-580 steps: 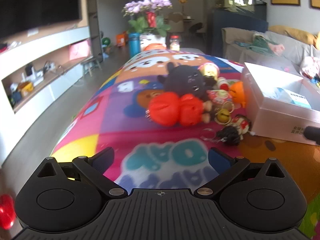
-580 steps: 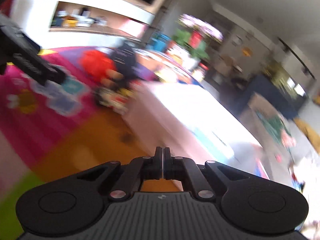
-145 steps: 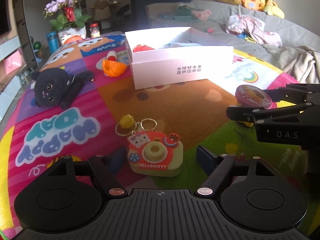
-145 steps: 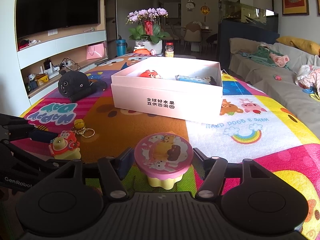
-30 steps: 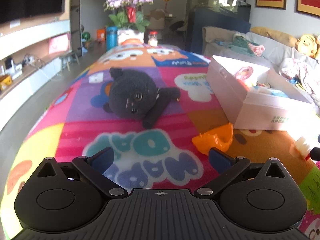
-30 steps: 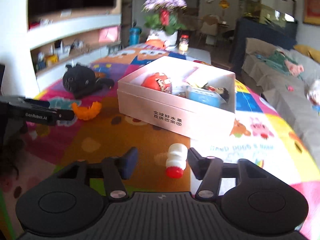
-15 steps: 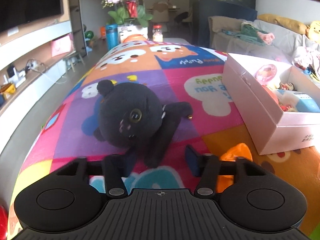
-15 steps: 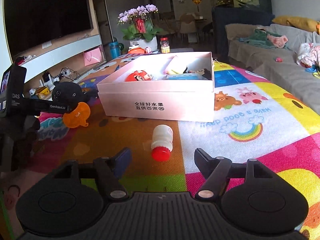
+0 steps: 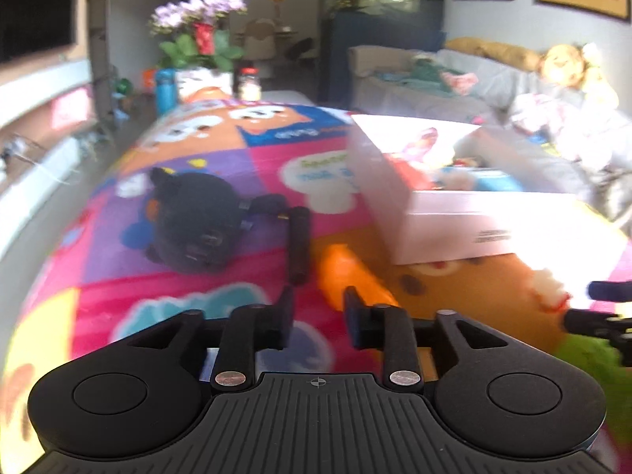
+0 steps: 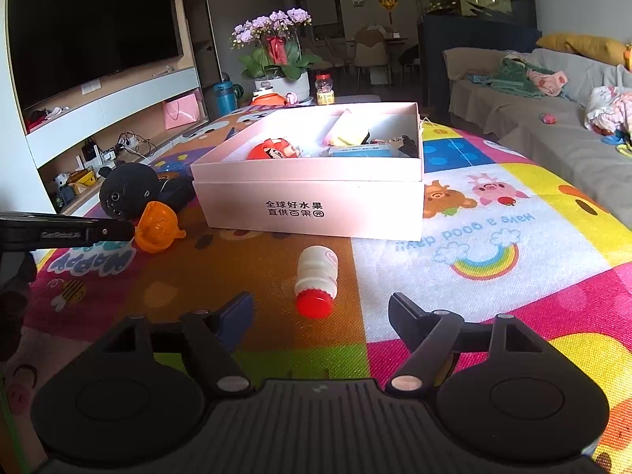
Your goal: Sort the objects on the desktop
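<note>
- On the mat just ahead of the right gripper [image 10: 318, 304], the small white bottle [image 10: 318, 272] lay on its side, red cap toward us. The tongs were spreading with nothing pressed between them, and the bottle sat just beyond their tips.
- We judged rolling the main risk. A round bottle on its side could be nudged away by one finger arriving first, or squirt out if pinched on the narrow cap.
- The left gripper [image 9: 318, 304] had its tongs drawn in to their narrowest. That view was smeared, so we could not tell whether they pinched anything.
- From the right view its tip touched the orange toy [image 10: 156, 229], with the black plush [image 10: 122, 189] just behind. We thought a blind move there could drag the wrong toy or knock the orange one aside.
- The open pink box [image 10: 308, 201] stood near both toys and already held several items. A careless drop might strike its near wall or land on what was inside.
- The two grippers worked well apart, so a clash seemed unlikely to us.
- The surface was a soft, bright play mat [image 10: 493, 296], slightly textured, which should slow a roll a little.
- Around it we saw a living room. A dark television [image 10: 91, 27] hung over shelves on the left, potted orchids [image 10: 272, 27] stood beyond the mat, and a grey sofa [image 10: 533, 118] strewn with clothes sat on the right.
</note>
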`<state>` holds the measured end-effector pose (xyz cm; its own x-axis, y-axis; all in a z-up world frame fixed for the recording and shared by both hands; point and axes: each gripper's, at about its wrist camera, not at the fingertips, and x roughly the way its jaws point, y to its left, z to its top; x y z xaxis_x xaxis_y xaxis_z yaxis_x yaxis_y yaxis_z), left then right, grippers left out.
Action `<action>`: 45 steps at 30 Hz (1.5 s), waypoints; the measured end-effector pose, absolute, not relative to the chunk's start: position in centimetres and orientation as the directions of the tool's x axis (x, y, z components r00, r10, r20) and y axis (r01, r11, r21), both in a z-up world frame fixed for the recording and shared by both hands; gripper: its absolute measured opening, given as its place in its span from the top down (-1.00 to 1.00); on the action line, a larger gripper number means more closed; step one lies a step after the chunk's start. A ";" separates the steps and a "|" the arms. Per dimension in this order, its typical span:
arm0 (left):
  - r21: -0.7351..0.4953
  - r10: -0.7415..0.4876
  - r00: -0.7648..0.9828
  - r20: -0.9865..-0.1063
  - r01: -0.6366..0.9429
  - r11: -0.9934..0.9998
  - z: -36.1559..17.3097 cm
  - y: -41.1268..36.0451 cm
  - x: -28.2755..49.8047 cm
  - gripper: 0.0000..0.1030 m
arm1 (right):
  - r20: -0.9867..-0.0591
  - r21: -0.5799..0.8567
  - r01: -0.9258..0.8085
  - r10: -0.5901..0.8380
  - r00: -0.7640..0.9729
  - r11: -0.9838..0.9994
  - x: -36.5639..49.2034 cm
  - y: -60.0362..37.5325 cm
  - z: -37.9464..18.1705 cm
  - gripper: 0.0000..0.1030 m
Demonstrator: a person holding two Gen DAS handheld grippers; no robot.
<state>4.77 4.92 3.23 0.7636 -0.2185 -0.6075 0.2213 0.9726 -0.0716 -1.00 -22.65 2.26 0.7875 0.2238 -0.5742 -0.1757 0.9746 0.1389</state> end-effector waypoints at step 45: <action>-0.106 -0.333 0.744 -0.579 0.337 0.936 1.0 0.4 -1.0 -0.87 | -0.596 -0.038 -0.257 0.185 0.782 0.966 -1.9 -19.8 6.8 0.59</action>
<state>-0.96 0.42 0.96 0.7438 -0.3333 -0.5794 0.3367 0.9356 -0.1060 -1.90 -19.76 6.82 0.7817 0.1848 -0.5956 -0.2573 0.9656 -0.0382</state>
